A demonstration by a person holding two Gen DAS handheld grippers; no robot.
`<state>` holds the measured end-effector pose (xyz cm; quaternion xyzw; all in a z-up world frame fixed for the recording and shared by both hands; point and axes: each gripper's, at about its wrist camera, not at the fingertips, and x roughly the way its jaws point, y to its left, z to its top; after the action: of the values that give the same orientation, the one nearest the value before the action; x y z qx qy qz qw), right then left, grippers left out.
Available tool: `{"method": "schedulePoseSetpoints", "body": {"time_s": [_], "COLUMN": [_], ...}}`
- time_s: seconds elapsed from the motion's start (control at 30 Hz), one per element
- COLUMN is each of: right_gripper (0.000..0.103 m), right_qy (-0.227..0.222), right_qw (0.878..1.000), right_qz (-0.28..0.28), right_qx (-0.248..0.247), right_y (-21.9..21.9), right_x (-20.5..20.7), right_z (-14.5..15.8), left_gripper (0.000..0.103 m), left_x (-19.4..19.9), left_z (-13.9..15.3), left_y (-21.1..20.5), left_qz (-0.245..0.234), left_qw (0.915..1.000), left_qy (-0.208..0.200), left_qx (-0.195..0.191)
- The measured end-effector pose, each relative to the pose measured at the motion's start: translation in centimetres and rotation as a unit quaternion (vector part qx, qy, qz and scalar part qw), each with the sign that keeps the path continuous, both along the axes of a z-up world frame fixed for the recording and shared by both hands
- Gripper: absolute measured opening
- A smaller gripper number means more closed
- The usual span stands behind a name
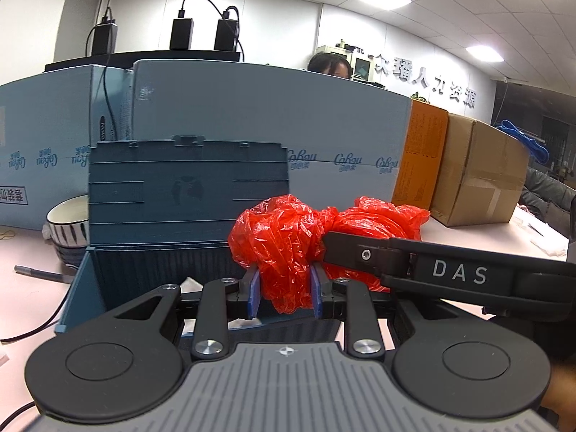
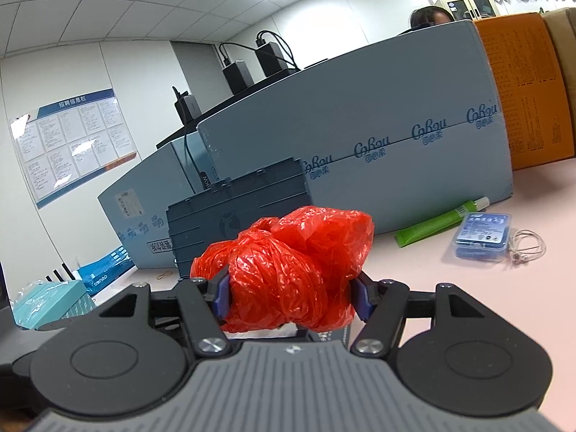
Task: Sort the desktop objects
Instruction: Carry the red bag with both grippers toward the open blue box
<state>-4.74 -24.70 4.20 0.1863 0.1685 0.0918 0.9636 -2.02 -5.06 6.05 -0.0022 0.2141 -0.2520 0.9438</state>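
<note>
A crumpled red plastic bag [image 1: 284, 241] hangs between both grippers. My left gripper [image 1: 284, 293] is shut on its left lump, the blue pads pinching the plastic. From the right, the other gripper's black finger [image 1: 363, 253] reaches across the bag's right half. In the right wrist view my right gripper [image 2: 291, 297] is shut on the same red bag [image 2: 288, 270], with wider jaws around a bulkier wad. Behind and below the bag stands a dark teal storage box [image 1: 187, 194] with its lid upright; the box [image 2: 237, 212] also shows in the right wrist view.
A striped bowl [image 1: 68, 226] and a pen [image 1: 39, 273] lie left of the box. Large pale blue cartons [image 1: 252, 115], an orange carton [image 1: 421, 151] and a brown carton [image 1: 478, 169] line the back. A green tube [image 2: 439, 221], a small blue case [image 2: 484, 235] and a wire [image 2: 525, 246] rest at right.
</note>
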Motion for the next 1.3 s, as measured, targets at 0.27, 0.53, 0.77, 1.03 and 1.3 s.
{"method": "schedulePoseSetpoints", "body": {"time_s": [0.27, 0.53, 0.77, 1.03, 1.3], "right_gripper": [0.066, 0.066, 0.067, 0.067, 0.067], "right_qy": [0.005, 0.006, 0.011, 0.019, 0.021], "right_qw": [1.000, 0.999, 0.998, 0.996, 0.995], "right_qz": [0.017, 0.042, 0.063, 0.083, 0.090], "right_qx": [-0.002, -0.016, -0.022, -0.032, -0.036], "right_y": [1.8, 3.5, 4.4, 5.2, 5.2], "right_x": [1.2, 2.5, 3.6, 4.7, 4.8], "right_z": [-0.3, -0.2, 0.0, 0.2, 0.1], "left_gripper": [0.022, 0.022, 0.022, 0.022, 0.022], "left_x": [0.8, 1.3, 1.6, 2.2, 2.5], "left_z": [-0.3, -0.5, -0.5, -0.4, -0.5], "left_y": [2.2, 3.8, 4.7, 5.2, 5.0], "left_qz": [0.018, 0.044, 0.069, 0.096, 0.101], "left_qw": [0.9998, 0.9989, 0.9973, 0.9947, 0.9942], "left_qy": [0.006, 0.014, 0.022, 0.033, 0.037], "left_qx": [-0.002, -0.007, -0.015, -0.014, -0.007]}}
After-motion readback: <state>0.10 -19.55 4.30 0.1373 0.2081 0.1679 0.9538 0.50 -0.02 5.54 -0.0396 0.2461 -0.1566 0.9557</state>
